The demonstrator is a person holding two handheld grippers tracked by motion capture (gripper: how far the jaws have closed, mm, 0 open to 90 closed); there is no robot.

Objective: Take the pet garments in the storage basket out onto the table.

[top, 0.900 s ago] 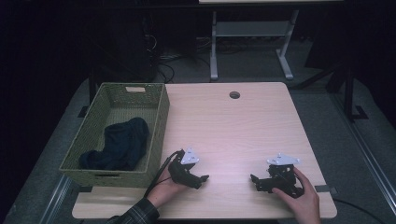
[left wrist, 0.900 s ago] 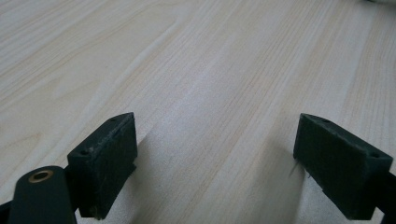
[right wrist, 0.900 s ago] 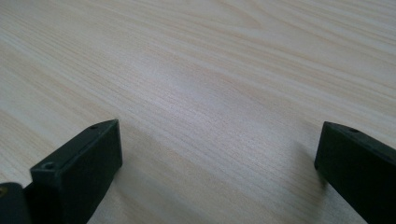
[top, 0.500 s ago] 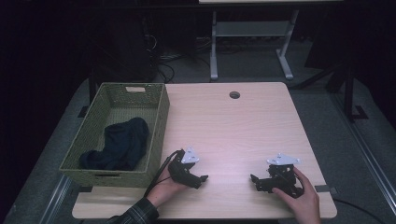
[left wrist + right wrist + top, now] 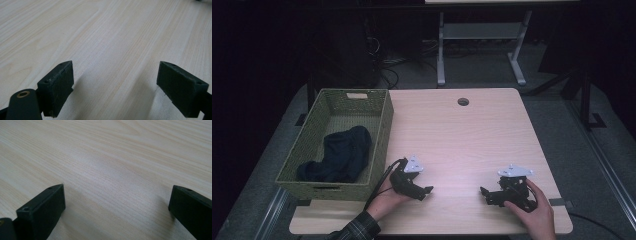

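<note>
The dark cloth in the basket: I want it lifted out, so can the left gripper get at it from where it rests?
Probably yes: the left gripper is open, the basket beside it is topless, and nothing covers the dark cloth.

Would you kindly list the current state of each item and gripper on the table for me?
Left gripper: open, empty, low over the table.
Right gripper: open, empty, low over the table.
Green woven basket: upright at the table's left edge, holding the cloth.
Dark cloth: crumpled inside the basket, untouched.
Table: bare wood between the grippers.
</note>
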